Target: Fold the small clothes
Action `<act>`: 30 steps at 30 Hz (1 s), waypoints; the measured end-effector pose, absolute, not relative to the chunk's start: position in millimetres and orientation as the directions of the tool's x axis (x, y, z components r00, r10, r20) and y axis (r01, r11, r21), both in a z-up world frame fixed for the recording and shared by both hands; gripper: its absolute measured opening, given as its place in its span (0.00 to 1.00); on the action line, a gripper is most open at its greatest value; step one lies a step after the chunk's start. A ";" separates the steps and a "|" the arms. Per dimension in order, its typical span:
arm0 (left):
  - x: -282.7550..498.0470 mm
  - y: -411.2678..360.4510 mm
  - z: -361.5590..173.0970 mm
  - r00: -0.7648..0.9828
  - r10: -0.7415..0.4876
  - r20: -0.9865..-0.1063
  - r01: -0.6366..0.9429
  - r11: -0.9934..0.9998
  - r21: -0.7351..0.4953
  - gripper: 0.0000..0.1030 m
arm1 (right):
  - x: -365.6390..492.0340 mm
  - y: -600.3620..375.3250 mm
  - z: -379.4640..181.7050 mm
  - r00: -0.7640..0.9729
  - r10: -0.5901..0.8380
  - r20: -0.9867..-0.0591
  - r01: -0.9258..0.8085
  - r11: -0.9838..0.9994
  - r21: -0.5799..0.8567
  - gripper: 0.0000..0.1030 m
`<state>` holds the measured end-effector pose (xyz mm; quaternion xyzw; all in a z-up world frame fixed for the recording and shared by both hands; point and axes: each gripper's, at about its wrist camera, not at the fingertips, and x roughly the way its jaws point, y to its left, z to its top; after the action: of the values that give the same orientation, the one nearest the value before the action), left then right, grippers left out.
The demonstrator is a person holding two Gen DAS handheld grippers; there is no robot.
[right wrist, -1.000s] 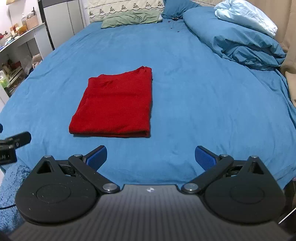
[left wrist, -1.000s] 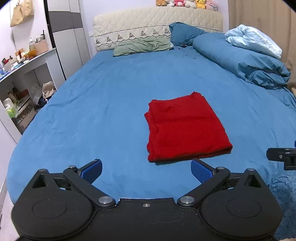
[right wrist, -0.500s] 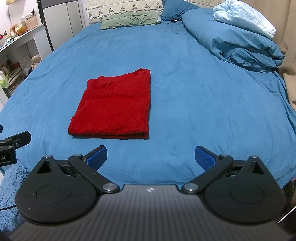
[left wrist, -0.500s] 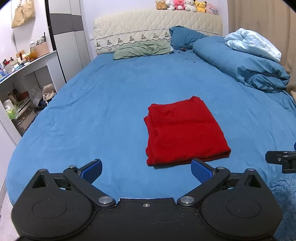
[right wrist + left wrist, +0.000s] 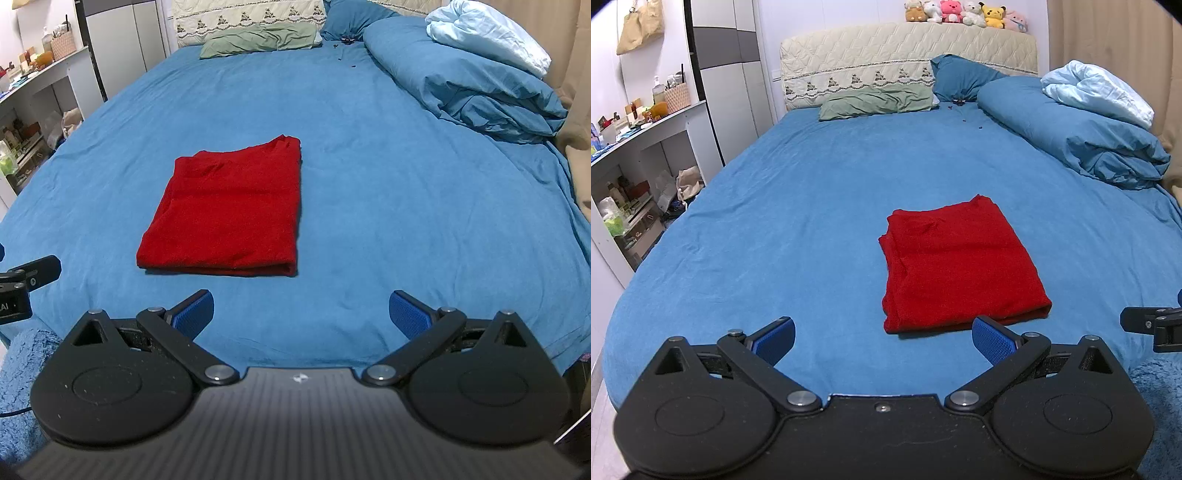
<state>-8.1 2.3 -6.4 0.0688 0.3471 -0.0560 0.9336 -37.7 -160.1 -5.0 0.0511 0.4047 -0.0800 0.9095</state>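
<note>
A red garment (image 5: 960, 266) lies folded into a flat rectangle on the blue bedsheet (image 5: 798, 206); it also shows in the right wrist view (image 5: 229, 210). My left gripper (image 5: 882, 341) is open and empty, held back near the foot of the bed, with the garment ahead and to its right. My right gripper (image 5: 301, 314) is open and empty, with the garment ahead and to its left. Neither touches the cloth. The tip of the right gripper shows at the right edge of the left wrist view (image 5: 1145, 323).
A rolled blue duvet (image 5: 1071, 136) with a light blue blanket (image 5: 1097, 92) lies along the bed's right side. Green pillow (image 5: 875, 101) and headboard (image 5: 905, 48) are at the far end. White shelves (image 5: 631, 177) stand left. A fuzzy blue mat (image 5: 18, 387) is below.
Both grippers have drawn back and tilted up slightly, so the red garment sits a little farther away and lower in view. The jaws stay open.
</note>
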 end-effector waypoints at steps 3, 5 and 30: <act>-8.0 1.2 -6.2 0.752 -0.057 -0.657 0.153 0.984 0.089 1.00 | -37.8 -160.7 -4.8 0.660 -0.104 -0.744 0.186 0.982 0.028 1.00; -7.8 1.7 -6.2 0.750 -0.061 -0.659 0.154 0.984 0.085 1.00 | -37.9 -161.4 -4.7 0.661 -0.104 -0.743 0.187 0.982 0.029 1.00; -10.2 7.1 -1.7 0.759 -0.072 -0.647 0.162 0.984 0.080 1.00 | -40.2 -160.2 -2.6 0.665 -0.103 -0.740 0.187 0.982 0.032 1.00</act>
<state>-10.2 7.1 -1.7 0.0653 0.3414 -0.0626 0.9355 -40.2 -160.2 -2.6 0.0525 0.4013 -0.0797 0.9109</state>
